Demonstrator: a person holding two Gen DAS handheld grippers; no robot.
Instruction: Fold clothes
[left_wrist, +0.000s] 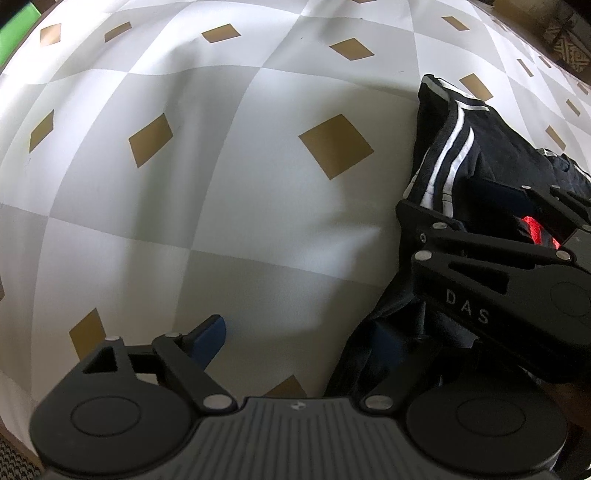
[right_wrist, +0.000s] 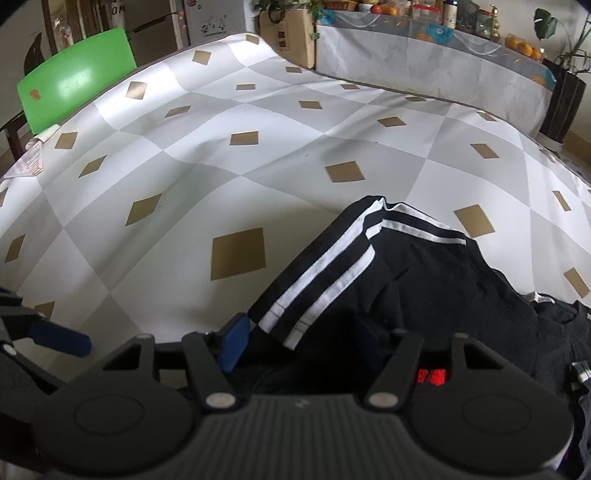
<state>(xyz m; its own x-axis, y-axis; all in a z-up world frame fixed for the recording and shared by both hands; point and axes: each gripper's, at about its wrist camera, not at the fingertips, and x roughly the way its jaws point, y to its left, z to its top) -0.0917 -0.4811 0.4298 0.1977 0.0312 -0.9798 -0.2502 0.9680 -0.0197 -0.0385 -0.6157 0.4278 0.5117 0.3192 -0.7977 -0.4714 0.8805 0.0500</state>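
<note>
Item: black striped garment, bunched at 4 o'clock on the checked bench. Left tongs gape wide, gripping nothing; right tongs half-open astride the cloth, grip unconfirmed. Risk: pinching several layers, dragging the bundle crooked.

The counter wears a smooth sheet with a faint sheen, checked white and grey with flat tan diamonds; it lies slightly rippled. At lower right of the right wrist view the black garment is soft matt cloth, a little fuzzy, with smoother white stripes sewn along it. The right tool and the left tool are matt black plastic, ribbed at the body, with dull metal pins and blue matt pads. At upper left, the green chair back is glossy plastic.
</note>
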